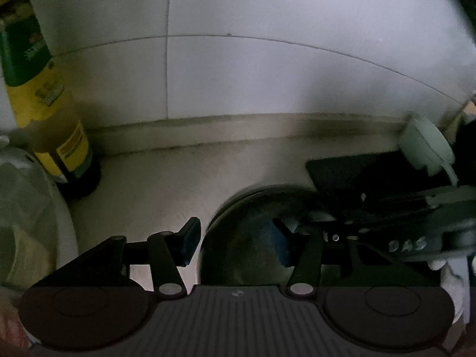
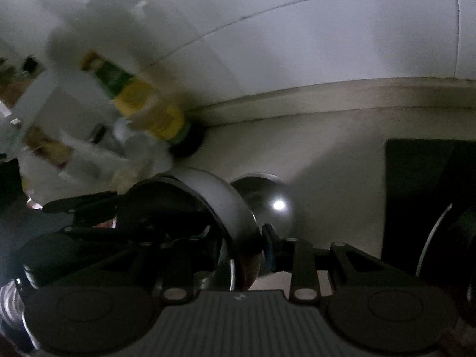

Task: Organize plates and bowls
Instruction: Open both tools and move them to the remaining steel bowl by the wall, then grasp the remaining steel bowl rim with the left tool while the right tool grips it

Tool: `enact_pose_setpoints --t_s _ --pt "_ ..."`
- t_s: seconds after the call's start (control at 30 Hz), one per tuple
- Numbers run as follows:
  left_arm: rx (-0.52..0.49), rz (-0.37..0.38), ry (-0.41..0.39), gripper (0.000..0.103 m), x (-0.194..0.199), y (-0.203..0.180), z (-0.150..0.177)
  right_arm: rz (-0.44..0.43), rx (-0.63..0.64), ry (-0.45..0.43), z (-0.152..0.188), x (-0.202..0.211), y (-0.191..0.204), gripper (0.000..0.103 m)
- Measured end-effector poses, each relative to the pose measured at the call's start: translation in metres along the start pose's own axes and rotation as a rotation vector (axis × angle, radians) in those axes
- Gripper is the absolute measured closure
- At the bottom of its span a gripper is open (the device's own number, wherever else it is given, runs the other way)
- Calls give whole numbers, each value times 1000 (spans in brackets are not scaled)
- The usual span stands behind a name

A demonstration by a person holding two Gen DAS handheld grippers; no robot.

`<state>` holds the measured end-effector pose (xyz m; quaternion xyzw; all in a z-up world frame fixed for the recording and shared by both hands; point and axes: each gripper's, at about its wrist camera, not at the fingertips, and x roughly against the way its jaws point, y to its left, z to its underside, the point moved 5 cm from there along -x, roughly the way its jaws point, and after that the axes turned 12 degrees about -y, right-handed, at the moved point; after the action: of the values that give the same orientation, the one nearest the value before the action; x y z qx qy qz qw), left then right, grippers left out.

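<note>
Across 10 to 2 o'clock, white tiled wall (image 1: 267, 44). Beneath it, pale stone counter (image 1: 148, 184), dim and a little blurred. On the counter at 3 o'clock, flat black rectangular mat (image 2: 422, 193).

At 6 o'clock in both wrist views, hard against the lenses: round stainless-steel bowl (image 2: 214, 190), tilted rather than lying flat, dark inside and grey on its outer wall. Just past it at 1 o'clock, smaller shiny round steel bowl (image 2: 267, 202) with a bright glint. Against the wall at 9 to 10 o'clock, tall dark glass bottle with yellow-and-green label (image 1: 44, 89).

On the near rim, the right gripper (image 2: 247, 250): almost closed, pinching the thin wall, one blue pad (image 2: 267, 250) against the outside and the other finger hidden inside. On the opposite rim, the left gripper (image 1: 235, 244): moderately parted, one pad outside the wall and one within; cannot tell whether those pads press or merely straddle.

Probably handles as light, rigid and hardly breakable, yet smooth and slippery. Offers only a narrow bite at the rim, so likely to swing or pivot from a single pinch. Best taken at the rim, one pad in and one out, from two opposite sides, and kept from tipping further.
</note>
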<state>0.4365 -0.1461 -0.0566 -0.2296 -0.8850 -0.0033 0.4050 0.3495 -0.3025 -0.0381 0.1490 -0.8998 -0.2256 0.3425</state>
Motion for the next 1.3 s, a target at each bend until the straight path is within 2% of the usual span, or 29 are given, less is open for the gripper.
enact_pose_setpoints --t_s 0.13,0.23,0.3,0.4,0.47,0.53,0.67,0.73,0.8,0.83,0.93,1.07,1.17,1.3 --pt "12 -9 -15 38 -8 5 -8 87 69 -51 -9 -14 -12 71" --pt "9 0 -25 34 -4 9 -6 78 61 -94 -18 -11 -23 71" --pt "-12 -9 -35 33 1 8 -2 90 108 -128 -20 -6 -22 70" --pt "-10 5 -47 30 12 7 4 109 145 -150 -17 -4 -22 70" --pt "-21 13 -66 25 24 6 8 109 132 -152 -16 -4 -23 70" --pt "-49 19 -91 19 38 3 17 103 114 -160 -15 -2 -24 70" --pt "-182 3 -109 16 51 -12 39 93 132 -192 -15 16 -21 67" --pt "-220 7 -92 15 45 -18 50 92 135 -205 -12 26 -20 60" --pt "-216 20 -63 15 37 -20 59 76 135 -197 -6 33 -21 49" --pt "-210 24 -50 15 34 -21 63 76 132 -193 -4 35 -22 48" --pt "-220 38 -30 15 21 -23 70 88 123 -183 2 39 -28 47" --pt "-297 38 -26 13 0 -29 74 71 94 -153 5 32 -32 46" --pt "-342 21 -36 13 -17 -27 75 59 122 -154 0 25 -28 46" --pt "-331 34 -5 12 -36 -19 73 43 121 -156 -17 10 -34 44"
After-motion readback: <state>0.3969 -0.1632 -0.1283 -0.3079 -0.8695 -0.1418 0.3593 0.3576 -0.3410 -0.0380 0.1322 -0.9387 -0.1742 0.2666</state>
